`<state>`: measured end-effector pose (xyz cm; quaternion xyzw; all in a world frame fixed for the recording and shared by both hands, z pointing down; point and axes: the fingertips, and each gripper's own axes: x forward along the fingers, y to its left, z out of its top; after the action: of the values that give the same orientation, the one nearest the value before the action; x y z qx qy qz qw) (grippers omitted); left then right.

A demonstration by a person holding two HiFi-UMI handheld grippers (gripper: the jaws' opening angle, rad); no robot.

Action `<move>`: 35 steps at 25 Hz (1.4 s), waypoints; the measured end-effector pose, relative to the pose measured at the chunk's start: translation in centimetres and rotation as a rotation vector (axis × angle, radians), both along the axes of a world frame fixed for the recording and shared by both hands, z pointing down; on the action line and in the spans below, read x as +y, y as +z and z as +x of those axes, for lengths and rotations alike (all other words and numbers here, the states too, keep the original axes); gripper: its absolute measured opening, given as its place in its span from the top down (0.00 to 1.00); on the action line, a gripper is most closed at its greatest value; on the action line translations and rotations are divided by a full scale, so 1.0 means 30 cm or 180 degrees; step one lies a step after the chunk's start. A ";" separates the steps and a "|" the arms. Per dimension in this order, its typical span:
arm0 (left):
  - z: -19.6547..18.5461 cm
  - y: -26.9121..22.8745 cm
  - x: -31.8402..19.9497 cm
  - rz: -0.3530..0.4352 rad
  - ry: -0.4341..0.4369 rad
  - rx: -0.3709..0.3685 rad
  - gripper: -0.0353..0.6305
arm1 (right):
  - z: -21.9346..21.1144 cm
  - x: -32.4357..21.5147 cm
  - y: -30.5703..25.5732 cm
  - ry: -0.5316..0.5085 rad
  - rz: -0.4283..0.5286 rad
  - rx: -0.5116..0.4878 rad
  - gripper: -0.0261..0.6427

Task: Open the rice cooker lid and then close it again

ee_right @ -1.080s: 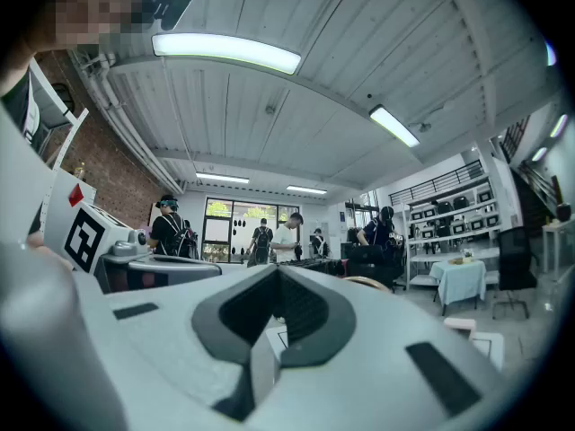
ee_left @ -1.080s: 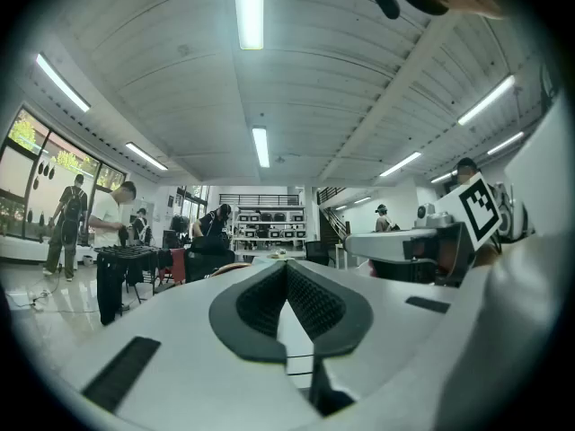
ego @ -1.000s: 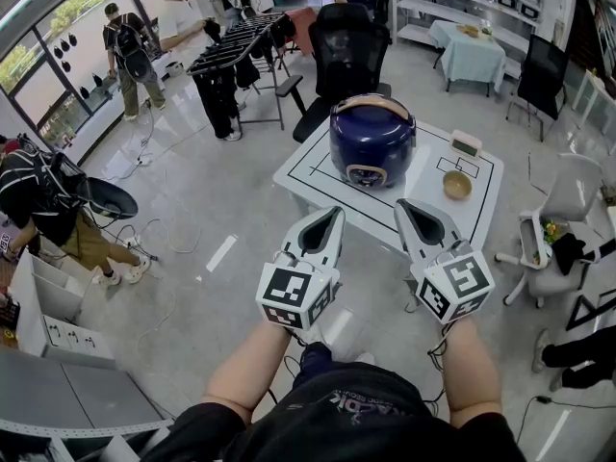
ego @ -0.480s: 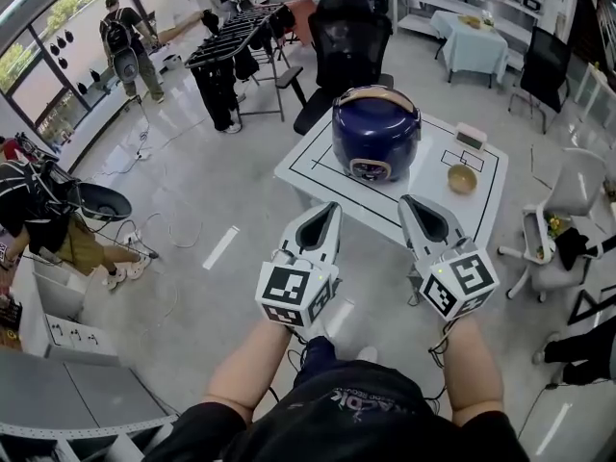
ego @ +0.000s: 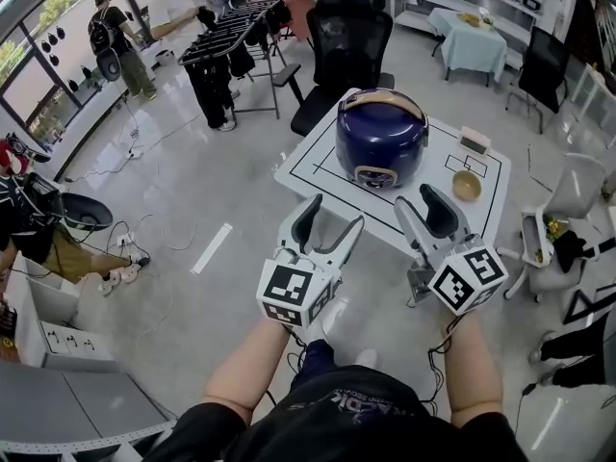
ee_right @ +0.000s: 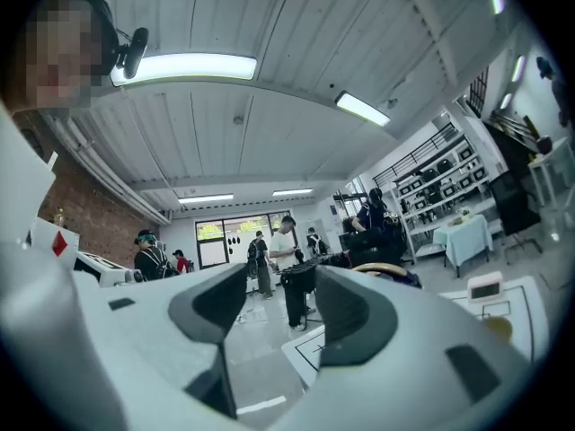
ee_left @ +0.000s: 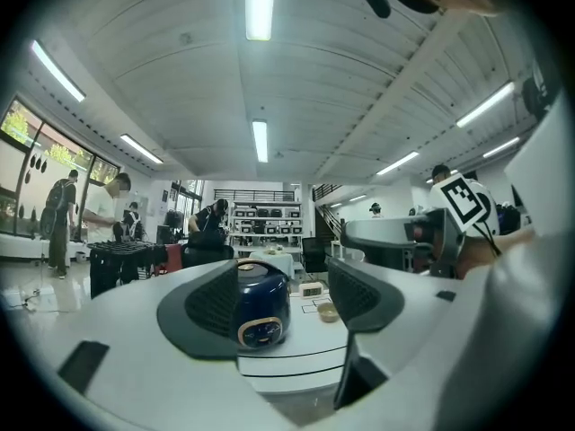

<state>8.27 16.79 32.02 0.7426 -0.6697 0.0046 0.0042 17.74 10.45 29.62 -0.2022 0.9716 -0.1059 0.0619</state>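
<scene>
And there was the left gripper (ego: pixel 335 218), held level short of the white table (ego: pixel 306 173): its jaws had just swung apart and stood released, nothing pinched. In the left gripper view the navy rice cooker (ee_left: pixel 261 305) sat framed in the gap between them, well clear of both pads. From the head view, that cooker stood at twelve o'clock from the two grippers, on the table inside a black outlined box, lid down and closed. A black office chair (ego: pixel 346 41) waited at the cooker's twelve o'clock. Over to the right gripper (ego: pixel 423 203): its jaws had also just opened, released and empty, near the table's front edge. At the cooker's three o'clock lay a small wooden bowl (ego: pixel 467 185).
</scene>
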 end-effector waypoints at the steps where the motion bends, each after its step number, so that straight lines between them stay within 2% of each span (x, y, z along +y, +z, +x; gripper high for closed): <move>1: -0.018 -0.002 -0.012 0.0004 0.0011 0.0014 0.49 | -0.014 -0.013 -0.001 0.0028 -0.0005 0.0010 0.62; 12: -0.227 0.017 -0.182 0.0008 0.0173 0.0180 0.49 | -0.199 -0.174 0.034 0.0266 -0.0033 0.0148 0.62; 25: -0.522 0.038 -0.354 -0.0028 0.0420 0.0278 0.49 | -0.490 -0.338 0.055 0.0529 -0.0075 0.0235 0.62; 35: -0.648 0.040 -0.407 -0.0046 0.0559 0.0317 0.49 | -0.619 -0.381 0.066 0.0632 -0.0145 0.0254 0.62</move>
<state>-11.18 4.59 33.23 0.7977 -0.6010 -0.0272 0.0424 -0.83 -0.97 31.60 -0.3029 0.9458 -0.1131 0.0288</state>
